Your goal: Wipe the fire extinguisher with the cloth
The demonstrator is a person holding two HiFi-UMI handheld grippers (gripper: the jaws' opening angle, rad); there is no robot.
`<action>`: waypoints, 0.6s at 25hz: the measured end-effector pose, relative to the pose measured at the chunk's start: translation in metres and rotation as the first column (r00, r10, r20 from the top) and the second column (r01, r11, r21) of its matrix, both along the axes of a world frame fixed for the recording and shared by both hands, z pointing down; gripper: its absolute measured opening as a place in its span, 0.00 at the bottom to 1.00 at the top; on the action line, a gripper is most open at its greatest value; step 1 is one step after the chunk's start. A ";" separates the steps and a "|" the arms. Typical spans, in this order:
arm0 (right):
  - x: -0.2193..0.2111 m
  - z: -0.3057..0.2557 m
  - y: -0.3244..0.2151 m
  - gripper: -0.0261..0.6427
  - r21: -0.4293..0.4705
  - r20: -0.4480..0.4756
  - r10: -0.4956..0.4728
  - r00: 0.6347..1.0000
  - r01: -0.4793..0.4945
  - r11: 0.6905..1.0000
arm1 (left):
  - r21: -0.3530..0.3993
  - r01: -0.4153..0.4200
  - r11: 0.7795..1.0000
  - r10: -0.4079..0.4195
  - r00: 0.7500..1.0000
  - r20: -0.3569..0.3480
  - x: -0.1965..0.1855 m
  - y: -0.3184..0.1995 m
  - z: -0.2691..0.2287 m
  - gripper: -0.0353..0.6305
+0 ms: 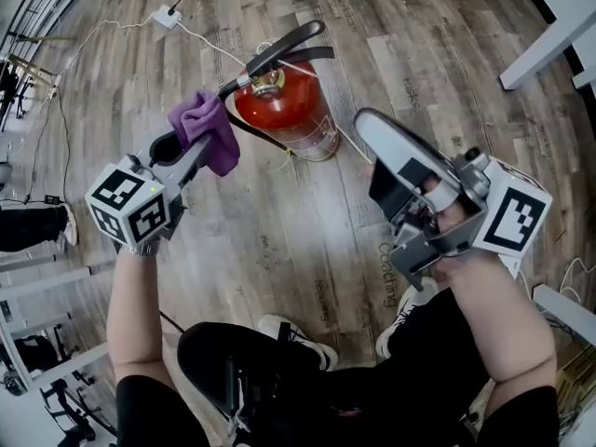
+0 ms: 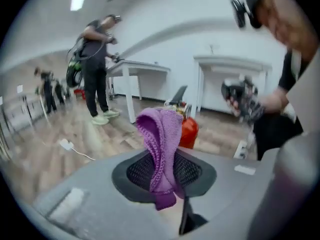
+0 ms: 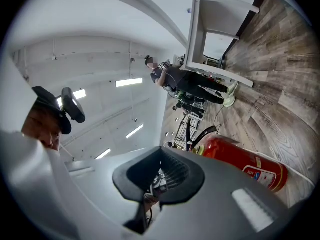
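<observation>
The red fire extinguisher (image 1: 284,110), with black lever and hose, stands upright on the plank floor (image 1: 279,240). Just left of it, the left gripper (image 1: 182,147) clamps a purple cloth (image 1: 207,128). To its right, the right gripper (image 1: 377,128) has its jaws closed, empty. Only the left gripper view shows a standing person (image 2: 95,69) and a white table (image 2: 145,66) beyond the extinguisher. A white power adapter (image 1: 168,15) lies behind it.

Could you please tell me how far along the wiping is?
Done: the left gripper is shut on the purple cloth. In hand: it is held beside the fire extinguisher; contact unclear. Left: wiping the red body; the right gripper is shut, empty.
</observation>
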State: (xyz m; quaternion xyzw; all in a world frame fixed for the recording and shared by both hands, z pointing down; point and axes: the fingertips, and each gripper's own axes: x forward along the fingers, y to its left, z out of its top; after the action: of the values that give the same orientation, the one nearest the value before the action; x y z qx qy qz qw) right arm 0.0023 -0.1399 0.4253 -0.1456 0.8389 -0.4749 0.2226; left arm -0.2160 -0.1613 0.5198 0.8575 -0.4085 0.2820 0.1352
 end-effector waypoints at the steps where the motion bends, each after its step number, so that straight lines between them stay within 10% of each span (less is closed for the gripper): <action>1: -0.002 0.001 0.000 0.04 0.003 -0.007 -0.001 1.000 0.001 1.000 | -0.042 0.020 0.999 -0.028 0.983 -0.181 0.002 0.004 -0.006 0.19; 5: -0.006 0.005 0.000 0.04 0.017 -0.043 0.002 0.999 -0.001 1.000 | -0.062 0.007 0.998 -0.048 0.726 -0.686 0.001 0.019 -0.039 0.19; 10: -0.007 0.009 -0.004 0.04 0.052 -0.084 0.031 0.996 -0.027 0.998 | -0.079 0.043 0.996 -0.089 0.488 -0.868 0.007 0.046 -0.059 0.19; 12: -0.008 0.010 -0.004 0.04 0.040 -0.083 0.038 0.996 -0.034 0.999 | -0.079 0.057 0.995 -0.097 0.462 -0.882 0.014 0.060 -0.062 0.19; 15: -0.018 0.007 0.002 0.04 0.037 -0.080 0.030 0.996 -0.027 0.999 | -0.014 0.057 0.998 -0.041 0.499 -0.866 0.020 0.076 -0.074 0.19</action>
State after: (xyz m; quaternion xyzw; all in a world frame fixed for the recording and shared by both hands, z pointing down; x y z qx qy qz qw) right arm -0.0156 -0.1376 0.4322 -0.1726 0.8534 -0.4502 0.1983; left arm -0.1956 -0.0856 0.4460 0.8728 -0.3125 -0.1918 0.3222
